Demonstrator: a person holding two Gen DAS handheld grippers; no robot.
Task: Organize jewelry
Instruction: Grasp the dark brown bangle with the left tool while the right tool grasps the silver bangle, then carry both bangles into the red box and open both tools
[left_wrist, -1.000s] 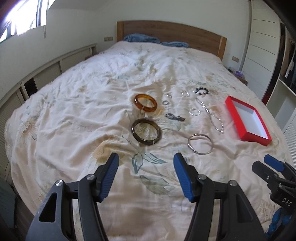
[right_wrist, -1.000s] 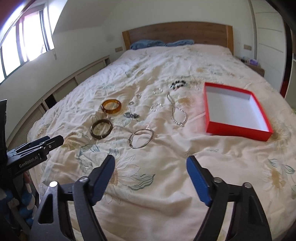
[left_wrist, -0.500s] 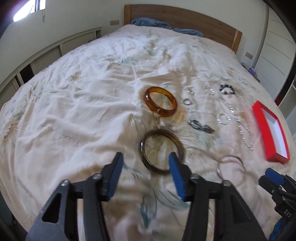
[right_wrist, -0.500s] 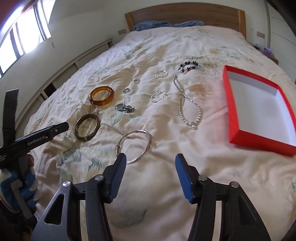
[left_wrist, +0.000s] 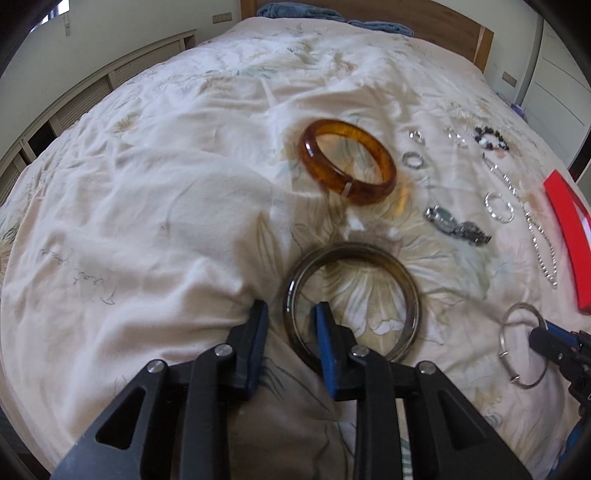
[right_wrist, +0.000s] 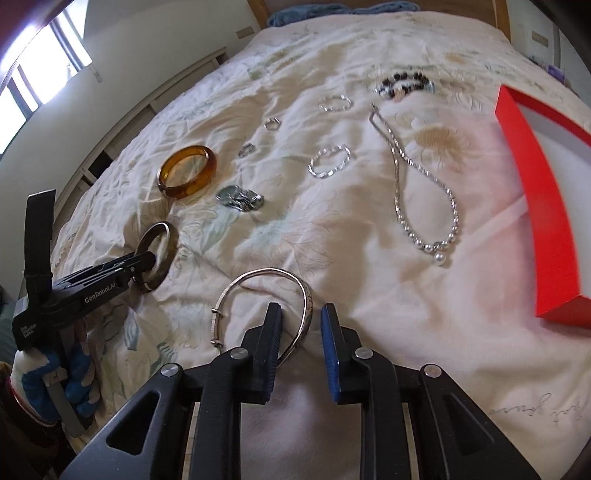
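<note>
Dark, smoky and rigid, the dark bangle (left_wrist: 351, 302) lies flat on the bed's quilt (left_wrist: 147, 221), on the near side of the amber bangle (left_wrist: 349, 166), which I take as the landmark. Straddling its near rim is the left claw (left_wrist: 290, 334), whose jaws have just been closing, one blue pad outside the ring and one inside; a gap shows on both sides, so nothing is clamped yet. To the right of the amber bangle and nearer the camera, the thin silver bangle (right_wrist: 266, 306) lies flat too. Its right-hand band runs between the pads of the right claw (right_wrist: 301, 332), whose jaws have likewise just been closing but stand slightly apart from the metal. Farther right of the amber bangle sits the red box (right_wrist: 546, 206), open and empty.

Both rings look stiff, light and smooth, so they may slip or twist. Pinching squarely across the band seems best. Soft bedding could yield and get caught in the pads.
</note>
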